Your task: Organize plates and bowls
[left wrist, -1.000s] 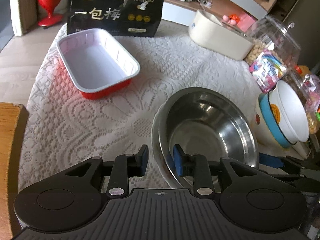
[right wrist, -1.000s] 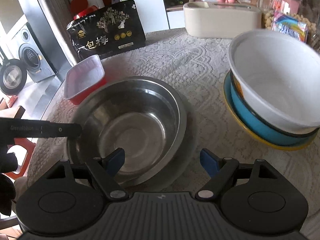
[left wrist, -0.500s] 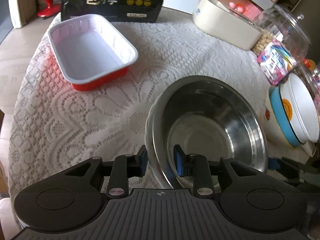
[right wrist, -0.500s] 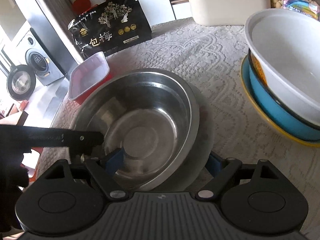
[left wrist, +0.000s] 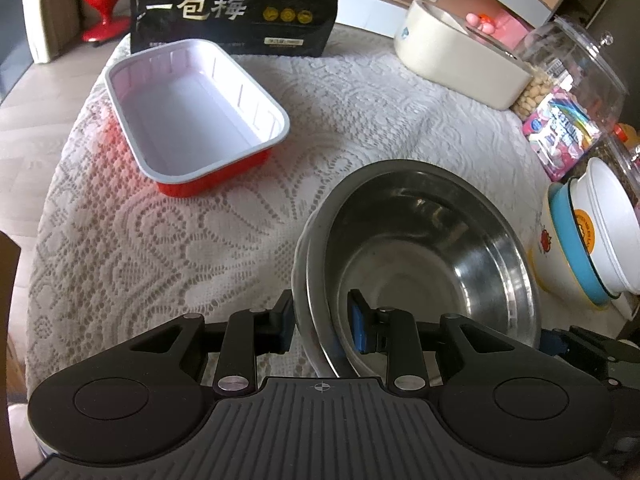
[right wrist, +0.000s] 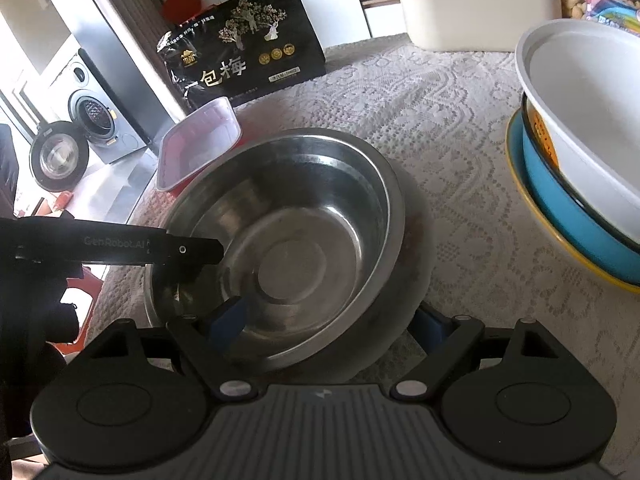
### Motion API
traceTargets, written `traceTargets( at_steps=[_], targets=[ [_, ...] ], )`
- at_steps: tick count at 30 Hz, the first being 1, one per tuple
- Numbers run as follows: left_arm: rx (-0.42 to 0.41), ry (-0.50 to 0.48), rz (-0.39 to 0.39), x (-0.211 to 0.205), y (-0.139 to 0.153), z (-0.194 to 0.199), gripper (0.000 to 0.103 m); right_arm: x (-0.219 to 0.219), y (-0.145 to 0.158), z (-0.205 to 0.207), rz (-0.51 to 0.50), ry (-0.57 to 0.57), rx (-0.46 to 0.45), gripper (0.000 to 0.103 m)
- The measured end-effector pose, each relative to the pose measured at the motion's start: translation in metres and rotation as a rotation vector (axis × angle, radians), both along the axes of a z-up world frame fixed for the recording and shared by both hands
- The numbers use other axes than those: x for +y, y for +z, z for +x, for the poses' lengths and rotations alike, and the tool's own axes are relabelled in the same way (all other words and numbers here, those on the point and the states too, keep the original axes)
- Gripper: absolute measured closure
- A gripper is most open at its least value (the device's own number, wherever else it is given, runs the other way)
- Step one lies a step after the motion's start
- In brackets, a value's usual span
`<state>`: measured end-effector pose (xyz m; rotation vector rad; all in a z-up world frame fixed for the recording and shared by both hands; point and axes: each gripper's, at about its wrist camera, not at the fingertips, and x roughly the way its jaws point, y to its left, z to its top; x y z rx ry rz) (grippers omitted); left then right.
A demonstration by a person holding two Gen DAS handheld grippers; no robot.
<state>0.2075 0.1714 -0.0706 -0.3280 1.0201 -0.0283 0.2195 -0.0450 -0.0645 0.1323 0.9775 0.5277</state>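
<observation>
Left wrist view first: we note the lace-covered table (left wrist: 224,240), largest item, carrying the steel bowls (left wrist: 432,256) at its centre, two nested, one rim showing just outside the other. At two o'clock from them we record the stacked bowls (left wrist: 588,240), white inside blue on yellow, tilted. At ten o'clock sits the red tray (left wrist: 192,112), well apart, with the black pouch (left wrist: 236,4) behind it at twelve.

We find the left gripper (left wrist: 322,320) clamped on the near rim of the steel bowls, one pad outside, one inside. The right gripper (right wrist: 332,320) stands apart; its jaws have just been opening, straddling the rim at six o'clock without pressing it.

We judge the step in hand to be a two-handed pickup of the steel bowls. The next move calls for the right jaws to close on the rim, then a level lift.
</observation>
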Motion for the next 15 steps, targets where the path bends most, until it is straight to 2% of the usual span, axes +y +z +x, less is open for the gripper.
traceTargets(
  at_steps=[9, 13, 15],
  targets=[
    [-0.181, 0.080, -0.015, -0.003, 0.048, -0.023, 0.076, -0.037, 0.022, -0.015, 0.004, 0.000, -0.106, 0.015],
    [-0.289, 0.050, -0.052, -0.037, 0.074, -0.034, 0.077, -0.066, 0.042, -0.027, 0.040, 0.037, -0.168, 0.015],
    [-0.357, 0.023, -0.029, -0.062, 0.088, -0.039, 0.087, -0.083, 0.057, -0.036, 0.049, 0.062, -0.220, 0.015]
  ],
)
